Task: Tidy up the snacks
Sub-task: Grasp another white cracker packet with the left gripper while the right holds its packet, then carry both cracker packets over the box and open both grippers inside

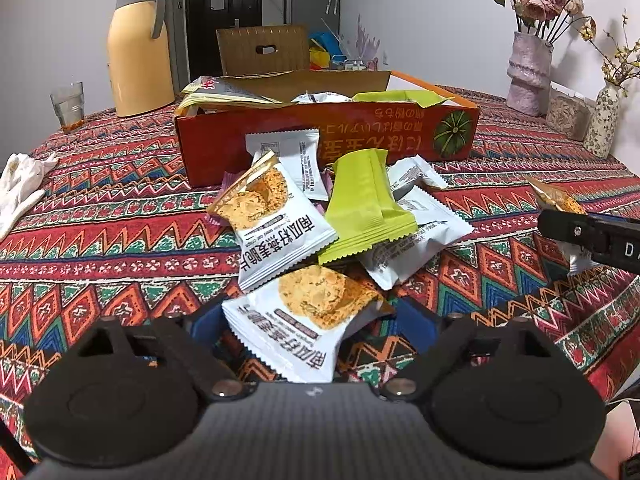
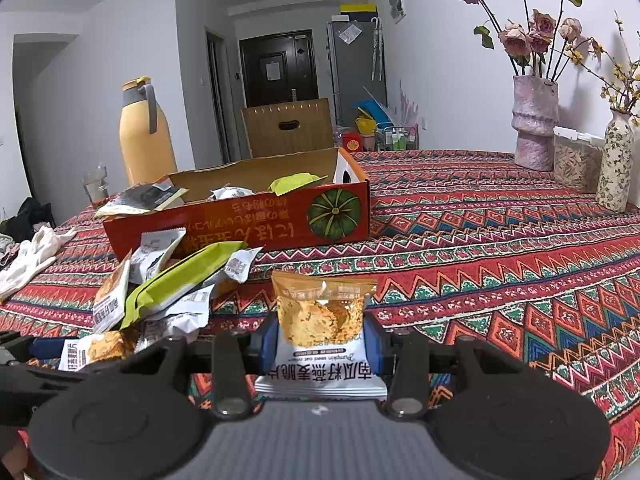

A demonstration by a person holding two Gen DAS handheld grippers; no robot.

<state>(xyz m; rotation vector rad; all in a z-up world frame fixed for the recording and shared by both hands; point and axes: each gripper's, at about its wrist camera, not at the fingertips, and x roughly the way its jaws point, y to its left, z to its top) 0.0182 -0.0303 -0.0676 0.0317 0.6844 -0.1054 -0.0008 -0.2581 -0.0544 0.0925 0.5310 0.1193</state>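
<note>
A pile of snack packets lies on the patterned tablecloth in front of an orange cardboard box [image 1: 320, 136] with a green pumpkin print. The pile holds white oat-crisp packets [image 1: 276, 224] and a green packet [image 1: 368, 208]. My left gripper [image 1: 310, 320] is open, its blue fingers on either side of a white oat-crisp packet [image 1: 304, 320] at the pile's near edge. My right gripper [image 2: 324, 340] is shut on another oat-crisp packet [image 2: 320, 320] and holds it upright to the right of the pile [image 2: 160, 292]. The box [image 2: 240, 220] holds several packets.
A yellow thermos jug [image 1: 138, 48] and a glass [image 1: 68, 106] stand at the back left. A white cloth [image 1: 20, 192] lies at the left edge. A pink vase with roses [image 2: 534, 124], a jar [image 2: 576, 164] and a floral vase [image 2: 614, 164] stand at the back right.
</note>
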